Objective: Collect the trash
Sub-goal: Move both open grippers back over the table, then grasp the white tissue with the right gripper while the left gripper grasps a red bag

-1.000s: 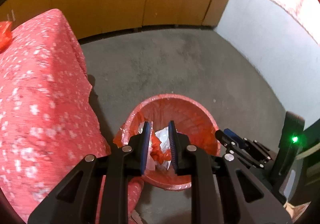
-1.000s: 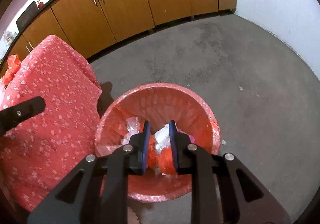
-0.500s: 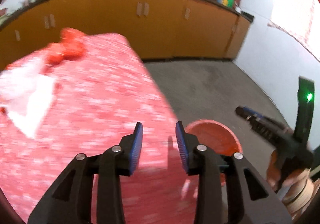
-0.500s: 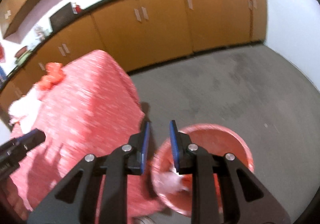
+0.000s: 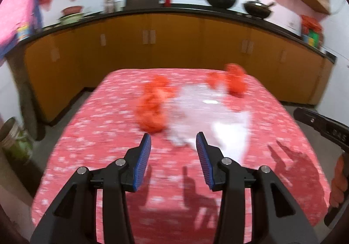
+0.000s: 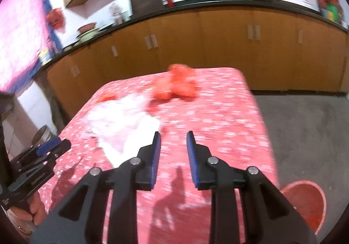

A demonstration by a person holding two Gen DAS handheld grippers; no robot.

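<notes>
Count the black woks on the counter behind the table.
2. One wok sits right of the red bottle; the second wok sits just right of it. Blur might hide others.

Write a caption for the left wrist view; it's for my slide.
Empty, opening left tongs face orange bags and white plastic.

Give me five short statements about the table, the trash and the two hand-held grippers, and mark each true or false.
1. Orange crumpled trash lies on the red tablecloth. True.
2. The left hand-held gripper holds a white bag. False: its jaws are opening, nothing between them.
3. White plastic lies on the table. True.
4. The red bin stands on the table. False: it is on the floor beside it.
5. The right hand-held gripper clamps orange trash. False: its opening jaws are empty.
</notes>
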